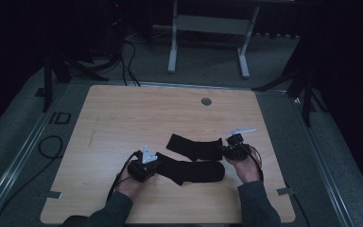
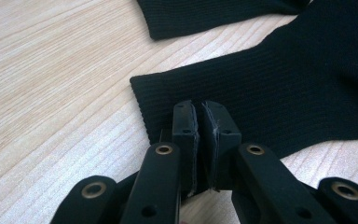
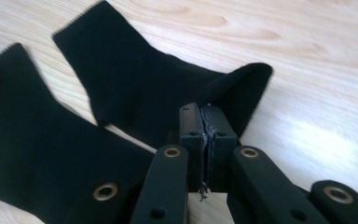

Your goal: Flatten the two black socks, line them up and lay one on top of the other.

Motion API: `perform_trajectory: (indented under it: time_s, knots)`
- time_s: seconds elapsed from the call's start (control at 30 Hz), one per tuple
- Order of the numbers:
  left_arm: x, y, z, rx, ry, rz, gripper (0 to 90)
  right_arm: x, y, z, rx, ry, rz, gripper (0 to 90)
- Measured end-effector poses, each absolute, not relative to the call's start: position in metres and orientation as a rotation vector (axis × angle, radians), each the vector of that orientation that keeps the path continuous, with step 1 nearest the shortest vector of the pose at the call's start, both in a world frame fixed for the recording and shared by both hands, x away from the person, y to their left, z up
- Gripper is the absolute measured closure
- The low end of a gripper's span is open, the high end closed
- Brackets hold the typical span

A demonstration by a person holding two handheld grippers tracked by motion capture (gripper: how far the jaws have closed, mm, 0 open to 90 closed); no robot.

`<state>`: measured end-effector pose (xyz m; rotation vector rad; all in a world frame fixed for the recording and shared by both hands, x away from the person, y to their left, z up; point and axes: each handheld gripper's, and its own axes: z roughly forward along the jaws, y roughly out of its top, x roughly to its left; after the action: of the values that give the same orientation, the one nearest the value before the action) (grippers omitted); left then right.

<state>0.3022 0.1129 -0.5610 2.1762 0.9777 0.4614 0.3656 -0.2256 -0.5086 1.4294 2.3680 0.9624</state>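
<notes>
Two black socks lie side by side on the wooden table. On the near sock, its ribbed cuff points left. My left gripper is shut on that cuff's lower corner, the pads pressed together over the fabric edge. The far sock lies just behind it. At the far sock's right end my right gripper is shut, and the toe folds up towards the jaws. How much fabric sits between the right pads is hidden.
A small white strip lies on the table just beyond the right gripper. A round grommet hole sits near the far edge. Past the table stand a white desk frame and dark stands, with cables on the floor.
</notes>
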Motion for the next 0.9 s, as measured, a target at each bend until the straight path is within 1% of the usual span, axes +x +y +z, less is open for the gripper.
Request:
perform_trajectory:
  time_s: [0.03, 0.13, 0.17, 0.2, 0.23, 0.4, 0.43, 0.47, 0.5, 0.6, 0.63, 0.77, 0.9]
  knots:
    - [0.302, 0.113, -0.561, 2.174, 0.977, 0.453, 84.0, 0.365, -0.234, -0.51, 1.446, 2.36, 0.955, 85.1]
    - [0.302, 0.112, -0.561, 2.172, 0.976, 0.447, 84.0, 0.364, -0.244, -0.51, 1.459, 2.348, 0.97, 83.2]
    - [0.302, 0.112, -0.561, 2.171, 0.976, 0.445, 84.0, 0.364, -0.254, -0.506, 1.483, 2.316, 0.975, 80.7]
    - [0.302, 0.112, -0.561, 2.171, 0.976, 0.445, 84.0, 0.364, -0.254, -0.506, 1.483, 2.316, 0.975, 80.7]
    - [0.302, 0.112, -0.561, 2.169, 0.976, 0.443, 84.0, 0.364, -0.264, -0.501, 1.5, 2.277, 0.981, 76.3]
    - [0.302, 0.111, -0.561, 2.165, 0.974, 0.437, 84.0, 0.364, -0.27, -0.49, 1.471, 2.243, 0.994, 72.4]
    - [0.302, 0.111, -0.561, 2.165, 0.973, 0.437, 84.0, 0.364, -0.265, -0.487, 1.417, 2.269, 0.996, 70.4]
    - [0.302, 0.111, -0.561, 2.166, 0.972, 0.437, 84.0, 0.364, -0.265, -0.487, 1.417, 2.269, 0.996, 70.4]
    - [0.302, 0.111, -0.561, 2.167, 0.97, 0.438, 84.0, 0.366, -0.255, -0.486, 1.354, 2.308, 0.992, 68.5]
    - [0.302, 0.11, -0.561, 2.167, 0.969, 0.439, 83.7, 0.368, -0.245, -0.486, 1.315, 2.334, 0.988, 66.1]
    - [0.301, 0.11, -0.562, 2.166, 0.969, 0.438, 83.6, 0.371, -0.234, -0.487, 1.257, 2.369, 0.978, 65.1]
    - [0.301, 0.11, -0.561, 2.167, 0.968, 0.437, 83.3, 0.376, -0.217, -0.489, 1.193, 2.41, 0.972, 65.0]
    - [0.301, 0.11, -0.561, 2.164, 0.964, 0.427, 80.4, 0.384, -0.193, -0.49, 1.125, 2.452, 0.99, 65.1]
